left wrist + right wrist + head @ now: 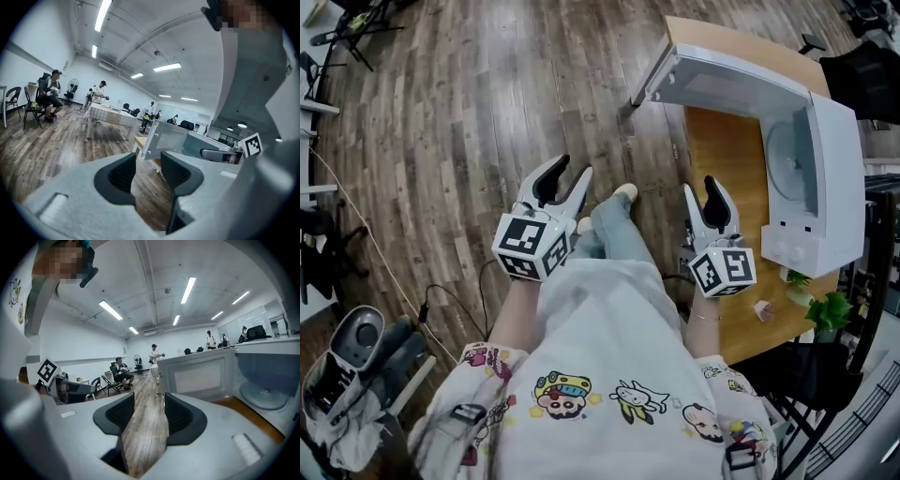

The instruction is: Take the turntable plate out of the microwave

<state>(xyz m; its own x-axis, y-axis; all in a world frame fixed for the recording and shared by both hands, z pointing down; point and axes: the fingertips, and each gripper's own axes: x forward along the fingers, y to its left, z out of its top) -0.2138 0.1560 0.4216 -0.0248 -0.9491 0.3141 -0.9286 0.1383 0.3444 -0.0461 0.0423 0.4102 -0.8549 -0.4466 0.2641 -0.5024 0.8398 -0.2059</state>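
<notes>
Your left gripper [572,178] hangs over the grey-brown plank floor [487,94]. Its two dark-padded jaws are spread wide, with only floor showing between them. Your right gripper [701,192] is at its 3 o'clock, by the near edge of the orange-brown wooden table [722,159]. Its jaws are also wide apart and hold nothing.

The white box-shaped microwave [834,159] stands on that table at about 2 o'clock from your right gripper, well apart from both claws. Its white windowed door [652,70] is swung fully open, out at 11 o'clock from the right gripper. The round clear glass turntable plate [789,159] lies flat on the floor of the open cavity. In the right gripper view it sits at 3 o'clock from the jaws. A small green leafy plant [825,309] is at the table's corner, at 4 o'clock from your right gripper.
</notes>
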